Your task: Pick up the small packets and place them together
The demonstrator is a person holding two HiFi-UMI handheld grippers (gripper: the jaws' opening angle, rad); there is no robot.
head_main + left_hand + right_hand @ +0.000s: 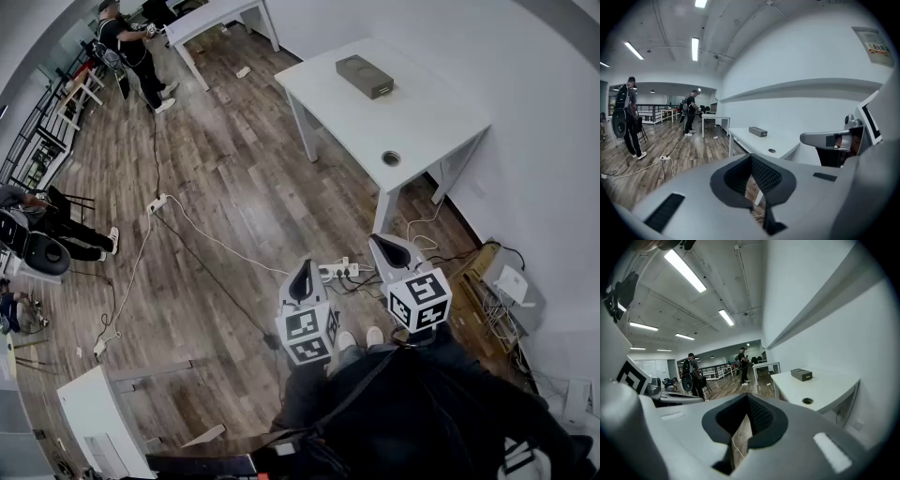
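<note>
Left gripper [304,272], right gripper [381,246] — both closed, empty. Can't spot packets; table [412,112] ahead — nearer right gripper.

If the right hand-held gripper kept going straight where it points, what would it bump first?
The right hand-held gripper would probably meet the wooden floor just left of the white table. Depth is unclear, so it might clip the table leg.
</note>
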